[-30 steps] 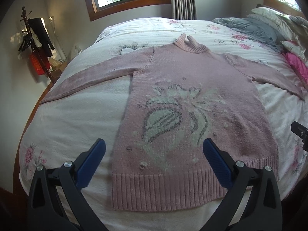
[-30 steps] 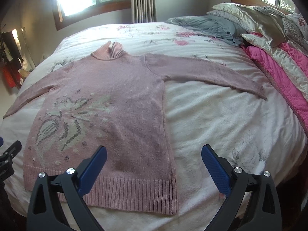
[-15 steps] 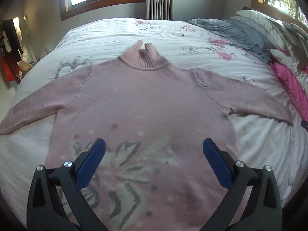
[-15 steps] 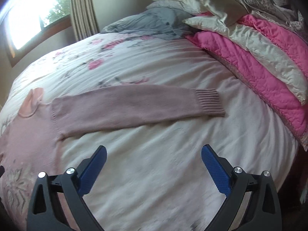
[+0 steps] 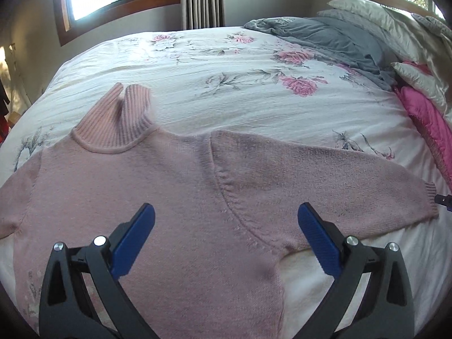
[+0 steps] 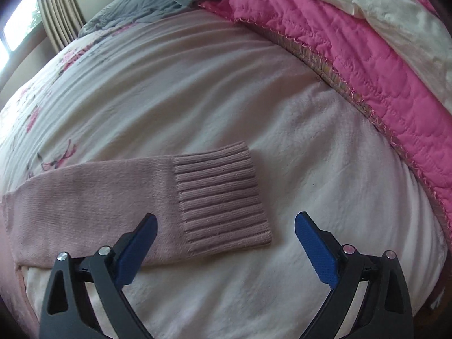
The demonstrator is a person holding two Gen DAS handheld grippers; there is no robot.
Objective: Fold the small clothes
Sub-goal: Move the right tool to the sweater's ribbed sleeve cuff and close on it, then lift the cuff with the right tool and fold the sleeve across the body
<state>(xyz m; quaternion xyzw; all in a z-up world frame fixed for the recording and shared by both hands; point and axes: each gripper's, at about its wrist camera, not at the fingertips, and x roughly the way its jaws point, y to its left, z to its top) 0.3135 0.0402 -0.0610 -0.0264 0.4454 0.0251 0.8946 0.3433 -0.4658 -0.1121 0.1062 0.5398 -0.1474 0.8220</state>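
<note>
Sweater [image 5: 158, 197]: pink knit, ribbed turtleneck collar [image 5: 118, 118], lying flat and unfolded on the bed, front up. One sleeve [image 5: 325, 183] is extended straight out sideways; its ribbed cuff [image 6: 220, 195] lies flat, near the pink quilt.

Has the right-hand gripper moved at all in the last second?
Yes. The right gripper has swung toward the pink quilt and closed in on the sweater's ribbed cuff, which now fills its view. Jaws open.
</note>
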